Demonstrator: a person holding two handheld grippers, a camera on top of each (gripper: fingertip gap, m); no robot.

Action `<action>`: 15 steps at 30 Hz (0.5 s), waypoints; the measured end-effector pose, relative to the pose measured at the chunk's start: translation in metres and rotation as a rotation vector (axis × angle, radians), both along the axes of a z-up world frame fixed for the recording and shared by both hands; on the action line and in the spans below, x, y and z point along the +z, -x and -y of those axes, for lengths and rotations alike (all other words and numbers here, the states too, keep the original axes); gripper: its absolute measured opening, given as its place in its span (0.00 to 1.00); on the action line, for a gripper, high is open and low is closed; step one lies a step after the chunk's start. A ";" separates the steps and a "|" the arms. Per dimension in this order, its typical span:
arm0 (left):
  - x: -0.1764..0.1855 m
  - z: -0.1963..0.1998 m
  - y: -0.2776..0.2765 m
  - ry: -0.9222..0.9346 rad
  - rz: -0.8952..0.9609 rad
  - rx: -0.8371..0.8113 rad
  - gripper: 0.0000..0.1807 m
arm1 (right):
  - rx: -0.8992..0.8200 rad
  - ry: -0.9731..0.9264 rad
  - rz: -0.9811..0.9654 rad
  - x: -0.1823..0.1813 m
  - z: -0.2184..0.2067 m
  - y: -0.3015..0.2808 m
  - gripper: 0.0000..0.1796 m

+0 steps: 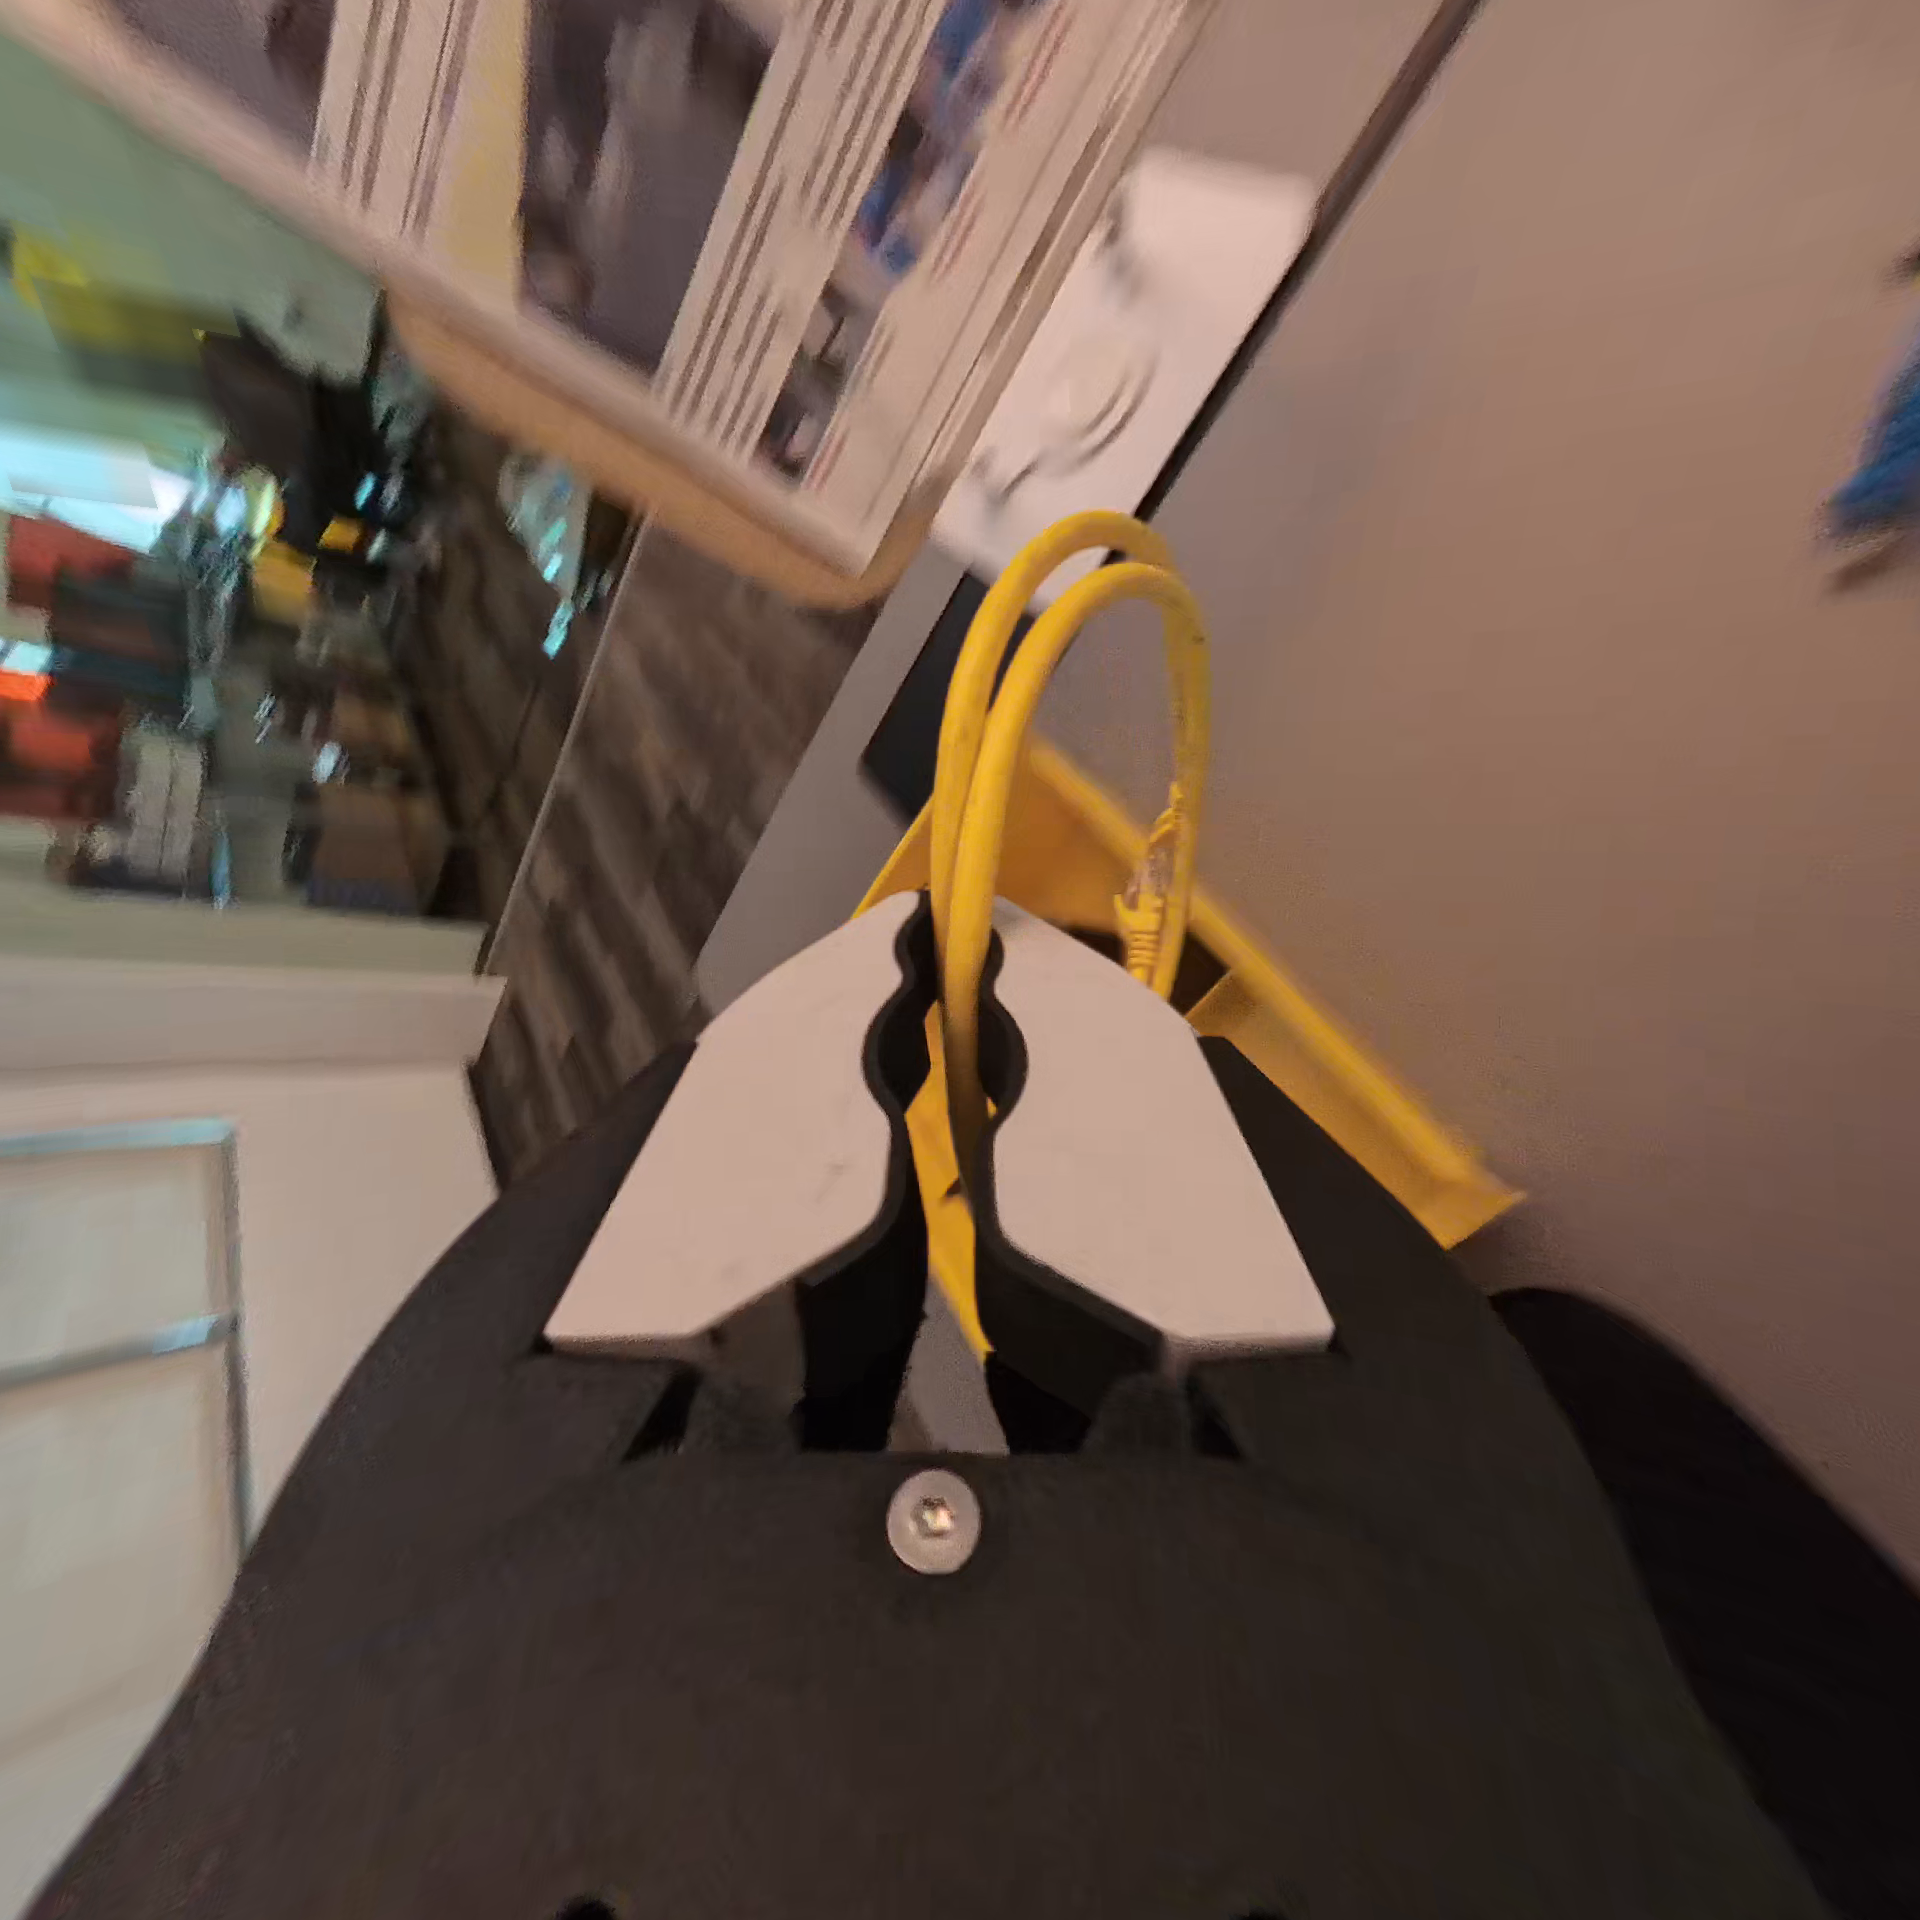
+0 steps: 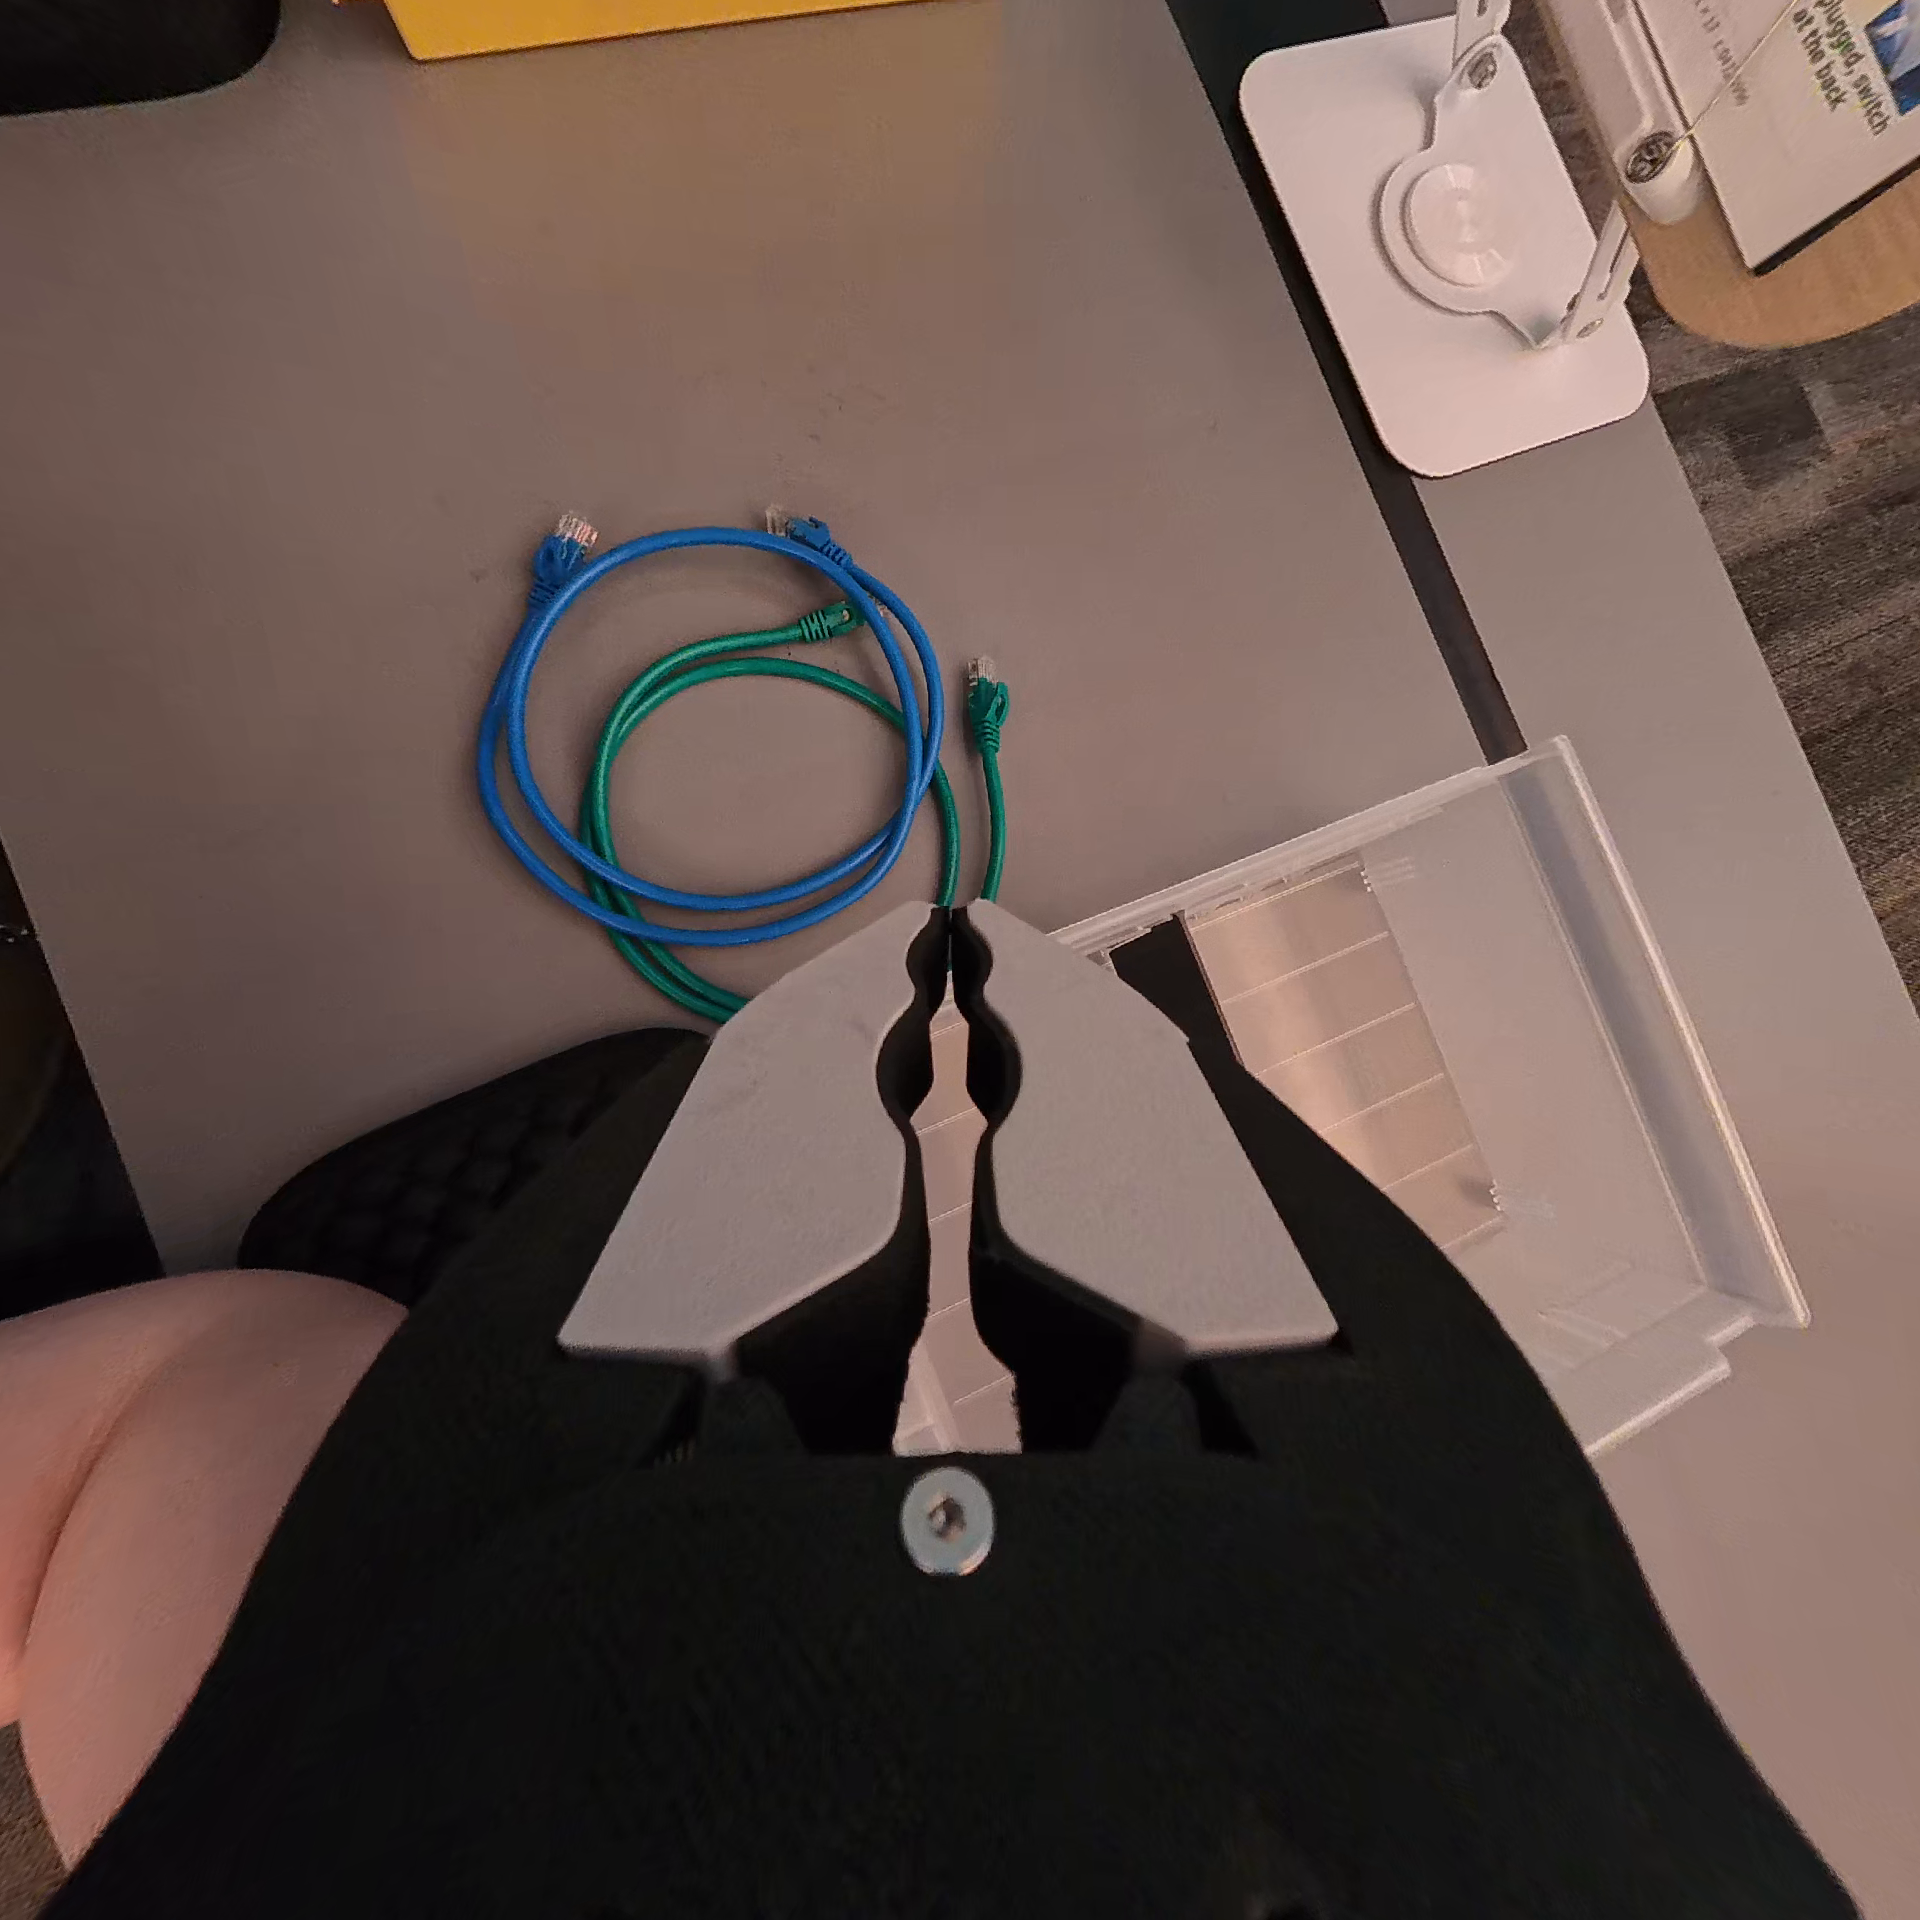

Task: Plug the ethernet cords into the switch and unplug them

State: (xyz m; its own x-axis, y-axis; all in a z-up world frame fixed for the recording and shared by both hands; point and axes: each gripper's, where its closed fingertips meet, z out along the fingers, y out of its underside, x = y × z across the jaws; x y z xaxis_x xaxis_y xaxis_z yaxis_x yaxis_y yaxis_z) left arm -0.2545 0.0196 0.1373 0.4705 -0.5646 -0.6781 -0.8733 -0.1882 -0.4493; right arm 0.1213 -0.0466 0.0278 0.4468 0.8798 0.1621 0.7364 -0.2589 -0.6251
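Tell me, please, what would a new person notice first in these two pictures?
Probably the yellow cable, looped and pinched between the left gripper fingers, lifted above the grey table. Next, the blue cable and green cable coiled together on the table, just ahead of the closed, empty right gripper.

Left gripper (image 1: 951, 925) and right gripper (image 2: 951, 920): matte black textured bodies, light grey wedge-shaped fingers (image 2: 790, 1164) with scalloped black inner edges, one silver hex-socket screw (image 2: 945, 1522) centred below.
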 end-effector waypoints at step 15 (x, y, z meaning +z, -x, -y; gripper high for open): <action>-0.219 0.040 -0.268 0.743 0.073 -0.486 0.10 | 0.001 -0.019 -0.046 0.005 0.006 -0.011 0.01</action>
